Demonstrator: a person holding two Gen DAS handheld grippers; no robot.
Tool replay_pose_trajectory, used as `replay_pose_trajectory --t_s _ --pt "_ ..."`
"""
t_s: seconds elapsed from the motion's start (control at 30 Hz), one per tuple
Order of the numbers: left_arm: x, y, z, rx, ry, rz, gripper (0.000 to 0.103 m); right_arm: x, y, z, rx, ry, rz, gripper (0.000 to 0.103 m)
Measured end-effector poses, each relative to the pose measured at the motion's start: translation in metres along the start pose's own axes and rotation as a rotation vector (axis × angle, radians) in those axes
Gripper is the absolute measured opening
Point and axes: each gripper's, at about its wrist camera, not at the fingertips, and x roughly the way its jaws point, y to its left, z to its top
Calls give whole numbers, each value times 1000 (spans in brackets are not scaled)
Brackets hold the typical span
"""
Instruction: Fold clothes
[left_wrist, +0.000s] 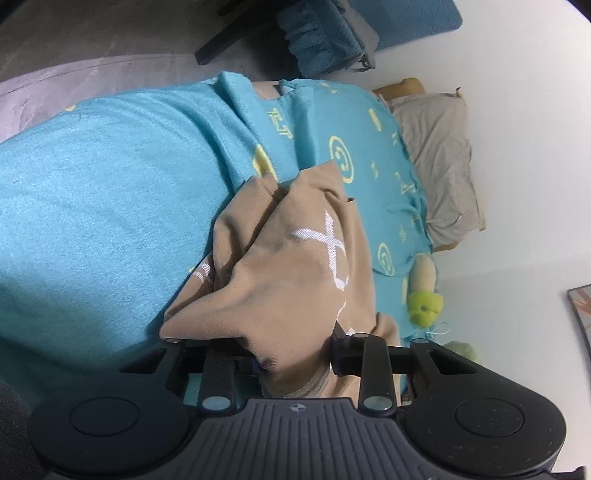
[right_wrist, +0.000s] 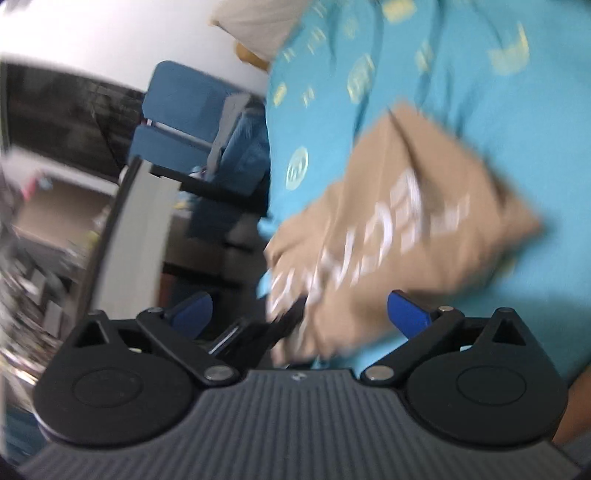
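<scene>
The tan garment (left_wrist: 295, 266) with white stitched letters lies bunched on the turquoise blanket (left_wrist: 110, 206), and its near part goes down between the fingers of the left gripper (left_wrist: 295, 354). The jaws of this gripper are drawn close together with the tan cloth pinched between them, so it grips the garment. In the right wrist view the same tan garment (right_wrist: 399, 229) looks more flat, with a clear straight edge and one corner pointing to the right, but this picture is blurred. The right gripper (right_wrist: 299, 314) has its blue fingers (right_wrist: 408, 314) wide apart, so it is open, and its left finger stands beyond the blanket's edge, while the near edge of the garment lies between the two fingers; whether a finger touches the cloth I cannot tell. Around the garment the blanket, with yellow printed signs, spreads as a wide plain area on the left side in the left wrist view. At the far end lies a grey pillow (left_wrist: 436, 162), and near the blanket's right edge a small yellow-green soft toy (left_wrist: 424, 299). Beyond the bed stands a blue chair (right_wrist: 184, 122).
</scene>
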Motion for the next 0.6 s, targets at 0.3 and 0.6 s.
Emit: replay_pose_trajectory --t_s 0.3,0.6 --pt "-7 4 -2 -33 -36 -78 24 53 -53 -11 376 43 -2 102" --pt "-24 -6 -6 42 -71 -122 23 27 -53 -10 318 -183 -101 45"
